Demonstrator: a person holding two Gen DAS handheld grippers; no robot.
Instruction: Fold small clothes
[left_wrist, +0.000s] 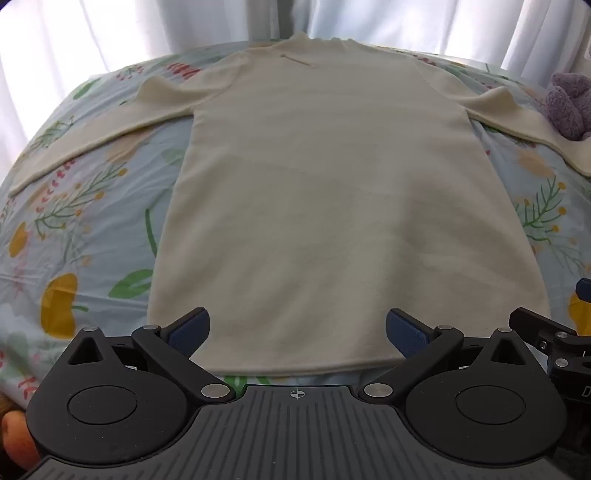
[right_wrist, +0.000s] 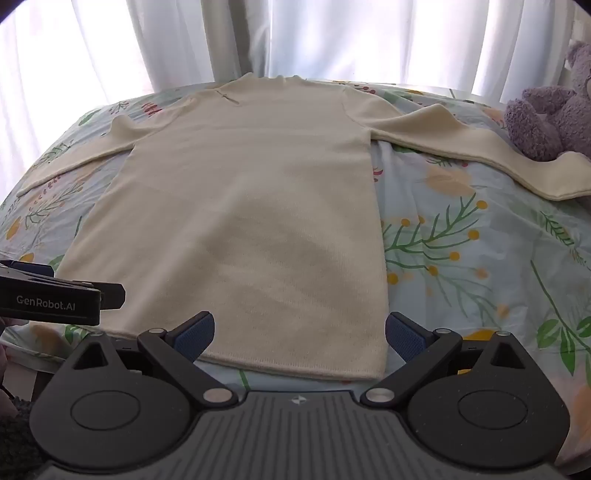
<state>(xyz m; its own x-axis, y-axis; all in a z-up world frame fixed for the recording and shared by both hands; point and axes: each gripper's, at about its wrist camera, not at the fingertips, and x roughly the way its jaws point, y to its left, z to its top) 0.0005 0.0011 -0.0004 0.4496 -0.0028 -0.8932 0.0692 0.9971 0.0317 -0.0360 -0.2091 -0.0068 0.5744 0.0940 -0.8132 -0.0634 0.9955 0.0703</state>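
A cream long-sleeved sweater (left_wrist: 321, 177) lies flat on the floral bedsheet (left_wrist: 74, 229), collar at the far end and both sleeves spread out to the sides. It also shows in the right wrist view (right_wrist: 240, 206). My left gripper (left_wrist: 297, 332) is open and empty, just above the sweater's near hem. My right gripper (right_wrist: 299, 334) is open and empty above the hem's right corner. The left gripper's body shows at the left edge of the right wrist view (right_wrist: 55, 299).
A purple plush toy (right_wrist: 550, 118) sits at the right on the bed, touching the right sleeve (right_wrist: 480, 151); it also shows in the left wrist view (left_wrist: 569, 103). White curtains (right_wrist: 295, 37) hang behind the bed. The bed's near edge lies under the grippers.
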